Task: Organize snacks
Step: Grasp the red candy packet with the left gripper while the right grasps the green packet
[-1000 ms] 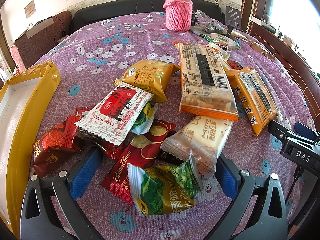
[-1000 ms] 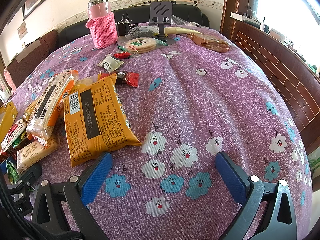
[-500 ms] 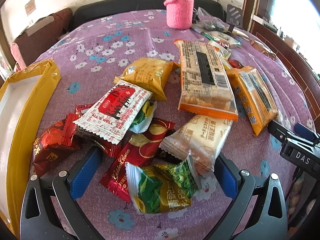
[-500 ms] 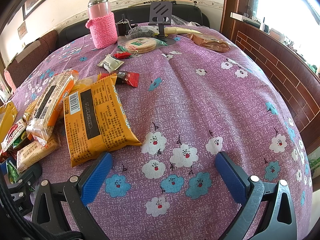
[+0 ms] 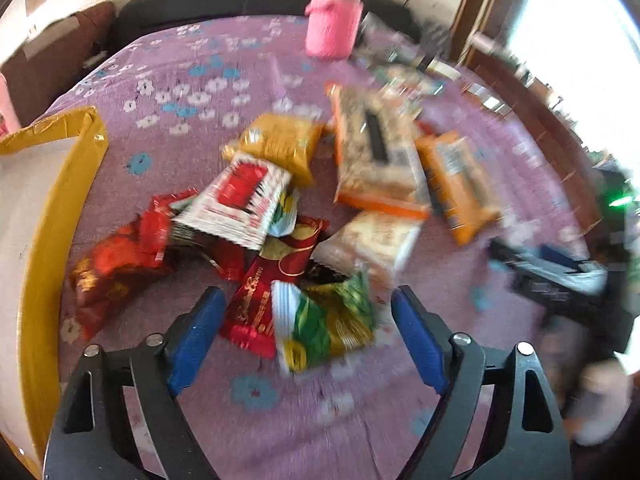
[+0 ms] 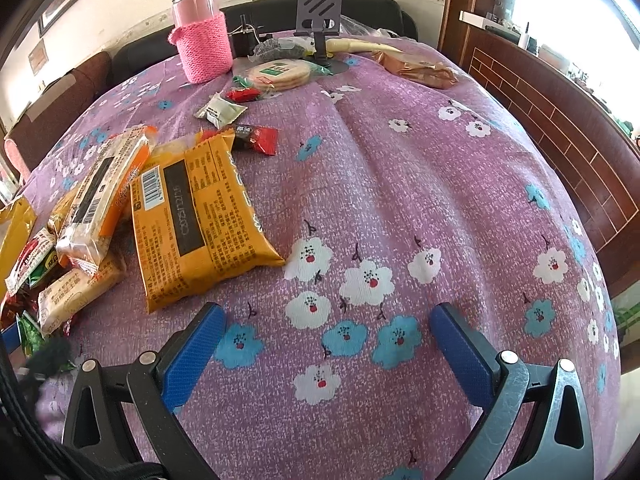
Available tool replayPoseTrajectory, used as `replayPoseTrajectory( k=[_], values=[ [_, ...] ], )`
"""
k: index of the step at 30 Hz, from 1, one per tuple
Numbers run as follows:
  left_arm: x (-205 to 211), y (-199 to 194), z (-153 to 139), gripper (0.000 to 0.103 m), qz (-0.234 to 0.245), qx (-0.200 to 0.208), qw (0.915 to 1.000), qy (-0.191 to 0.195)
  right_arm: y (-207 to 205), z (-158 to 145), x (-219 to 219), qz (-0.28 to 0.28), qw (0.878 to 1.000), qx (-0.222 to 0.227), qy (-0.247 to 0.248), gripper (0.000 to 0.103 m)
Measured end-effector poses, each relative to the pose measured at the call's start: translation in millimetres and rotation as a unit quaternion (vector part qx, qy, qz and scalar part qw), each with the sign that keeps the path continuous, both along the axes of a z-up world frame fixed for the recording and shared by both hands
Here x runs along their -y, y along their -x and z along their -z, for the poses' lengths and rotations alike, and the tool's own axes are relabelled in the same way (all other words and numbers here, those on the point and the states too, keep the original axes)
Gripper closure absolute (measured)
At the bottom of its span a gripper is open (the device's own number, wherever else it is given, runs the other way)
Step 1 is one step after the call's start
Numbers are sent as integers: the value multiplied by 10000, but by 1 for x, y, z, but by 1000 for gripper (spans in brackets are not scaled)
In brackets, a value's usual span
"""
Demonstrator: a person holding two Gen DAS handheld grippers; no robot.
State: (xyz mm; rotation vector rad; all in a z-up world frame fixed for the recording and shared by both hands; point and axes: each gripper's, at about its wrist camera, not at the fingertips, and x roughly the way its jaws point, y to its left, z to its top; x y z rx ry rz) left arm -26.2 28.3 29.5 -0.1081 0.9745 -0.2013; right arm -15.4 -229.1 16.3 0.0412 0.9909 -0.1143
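Far to the left of the left hand-held gripper [image 5: 304, 328], the yellow box [image 5: 40, 280] is sitting open on the worktop [image 6: 400, 184]; between the narrowing blue pads, not yet pinched, the green snack packet [image 5: 328, 324] is lying beside a red "Golden Crown" wrapper [image 5: 260, 304], its lettering blurred. The pick-up is seemingly underway, and next calls for clamping and carrying leftward. Further right, the right hand-held gripper [image 6: 328, 344] is hovering, jaws apart and empty, with the barcoded orange packet [image 6: 196, 224] just ahead-left.

Glossy foil snack packets [image 5: 280, 264], matt woven floral tablecloth [image 6: 400, 200], knitted flask sleeve [image 6: 204, 52], possibly wool
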Motion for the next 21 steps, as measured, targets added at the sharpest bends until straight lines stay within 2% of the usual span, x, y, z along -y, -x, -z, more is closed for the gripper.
replayPoseTrajectory(
  k=[3,5,10,12,14,19,21],
  values=[
    [-25,19,-30,18,88,571,9983,-39,3,0,0,-30,10000,-24,-11,0],
    [-48,22,-44,18,246,769,9967,-12,5,-1,1,-73,10000,-10,-12,0],
    [-75,3,-48,18,660,389,9970,-66,8,-1,0,-82,10000,30,-17,0],
    [-76,-10,-44,26,805,196,9965,-78,8,-1,1,-75,10000,37,-18,0],
    [-73,-24,-39,27,912,35,9958,-101,10,-2,0,-68,10000,41,-17,0],
    [-69,-44,-17,27,917,-414,9938,-474,10,-3,0,-68,10000,42,-18,0],
    [-72,-49,-5,28,823,-686,9930,-490,10,-3,0,-68,10000,43,-16,0]
  ],
)
